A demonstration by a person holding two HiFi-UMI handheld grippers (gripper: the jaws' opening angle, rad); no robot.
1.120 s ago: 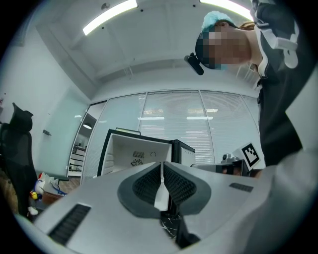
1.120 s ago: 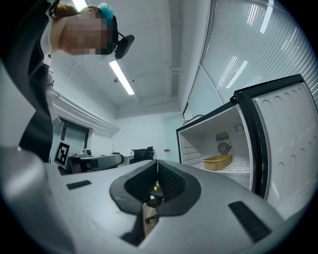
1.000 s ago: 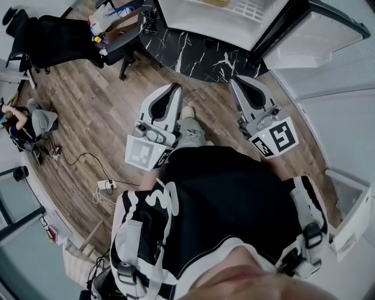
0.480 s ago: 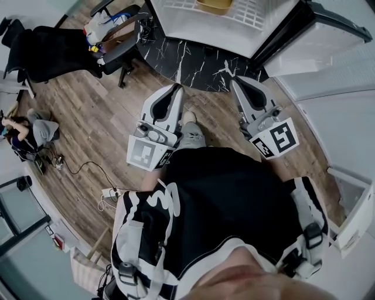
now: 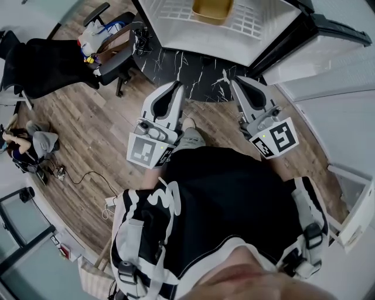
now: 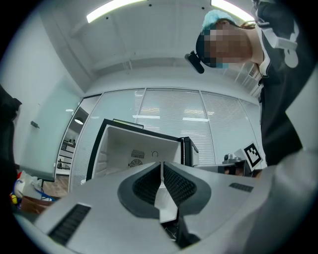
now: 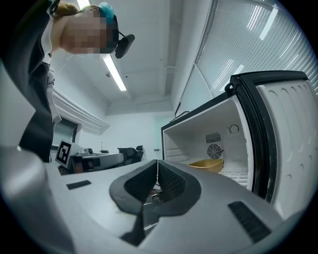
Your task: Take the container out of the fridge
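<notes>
both the left gripper (image 5: 174,89) and right gripper (image 5: 240,82) are pressed together, short of the fridge (image 5: 176,14); unopened, they could shove the yellow container (image 5: 212,8) deeper inside.

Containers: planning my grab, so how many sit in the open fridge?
1: the yellow container on the white wire shelf of the fridge. More may be hidden outside the frame.
</notes>
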